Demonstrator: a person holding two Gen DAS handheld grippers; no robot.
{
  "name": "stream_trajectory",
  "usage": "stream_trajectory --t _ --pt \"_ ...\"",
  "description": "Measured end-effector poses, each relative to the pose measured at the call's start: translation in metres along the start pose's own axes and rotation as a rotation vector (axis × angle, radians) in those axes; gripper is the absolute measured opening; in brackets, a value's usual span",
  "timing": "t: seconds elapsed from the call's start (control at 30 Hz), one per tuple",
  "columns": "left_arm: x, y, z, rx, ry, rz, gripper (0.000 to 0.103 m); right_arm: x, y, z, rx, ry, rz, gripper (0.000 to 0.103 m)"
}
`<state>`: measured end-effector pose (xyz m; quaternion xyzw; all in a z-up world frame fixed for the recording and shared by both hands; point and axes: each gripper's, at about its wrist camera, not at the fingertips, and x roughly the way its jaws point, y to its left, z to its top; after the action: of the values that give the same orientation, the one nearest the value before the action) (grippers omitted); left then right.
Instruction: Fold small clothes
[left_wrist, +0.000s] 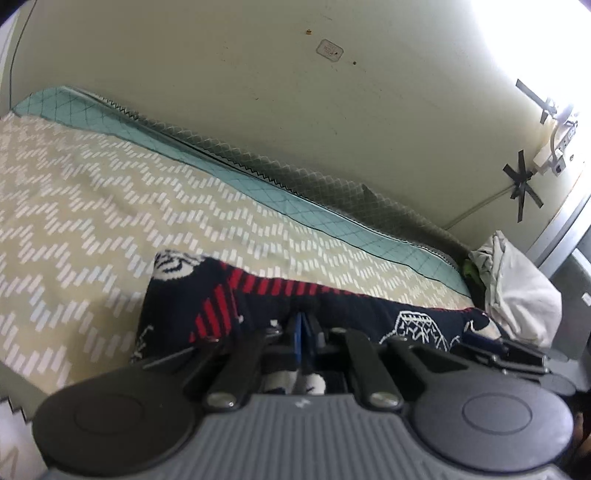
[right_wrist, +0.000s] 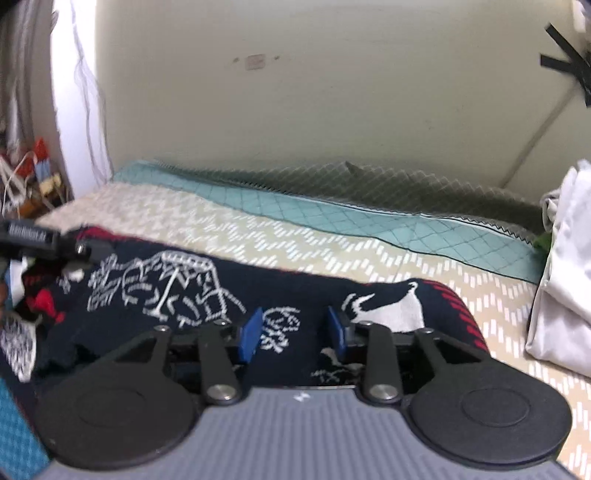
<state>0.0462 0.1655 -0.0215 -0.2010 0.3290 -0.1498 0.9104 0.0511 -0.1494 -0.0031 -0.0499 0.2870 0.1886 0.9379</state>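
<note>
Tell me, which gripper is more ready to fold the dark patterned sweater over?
Probably the left gripper: its blue pads look pressed together at the sweater edge. The right gripper has its pads apart over the knit, pinching nothing.

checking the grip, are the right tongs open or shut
Open: the right tongs show a clear gap between blue pads, with the navy garment lying under them.

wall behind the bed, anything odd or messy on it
Yes: black tape stuck in a rough star over a white cable low on the wall, more strips higher up, plus a few small brown marks.
</note>
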Motion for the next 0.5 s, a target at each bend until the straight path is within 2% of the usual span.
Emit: stream_trajectory --t 0.07,0.13,0.2,0.23,0.33,0.4,0.5 --pt "-0.008 0.001 -0.007 -0.003 -0.001 -0.002 0.006 -0.012 -0.004 -0.009 0.027 -0.003 0.027 0.028" --pt "-0.020 -0.003 -0.018 0.040 -0.013 0.010 0.006 -0.031 -0.009 -0.021 0.057 -0.012 0.054 0.028" --pt "-0.029 -0.005 -0.031 0.059 -0.004 0.022 0.006 -0.048 -0.014 -0.039 0.076 0.010 0.081 0.036" --pt "-0.034 -0.005 -0.036 0.050 0.003 0.020 0.006 -0.059 -0.019 -0.050 0.083 -0.019 0.084 0.036" --pt "-0.048 -0.004 -0.041 -0.006 0.008 -0.009 0.006 -0.086 -0.033 -0.062 0.157 -0.032 0.107 0.035" --pt "-0.056 -0.008 -0.040 -0.037 -0.014 -0.056 0.006 -0.101 -0.041 -0.062 0.210 -0.079 0.117 0.035" --pt "-0.059 -0.027 -0.036 -0.015 -0.036 -0.111 0.006 -0.115 -0.052 -0.053 0.292 -0.158 0.109 0.037"
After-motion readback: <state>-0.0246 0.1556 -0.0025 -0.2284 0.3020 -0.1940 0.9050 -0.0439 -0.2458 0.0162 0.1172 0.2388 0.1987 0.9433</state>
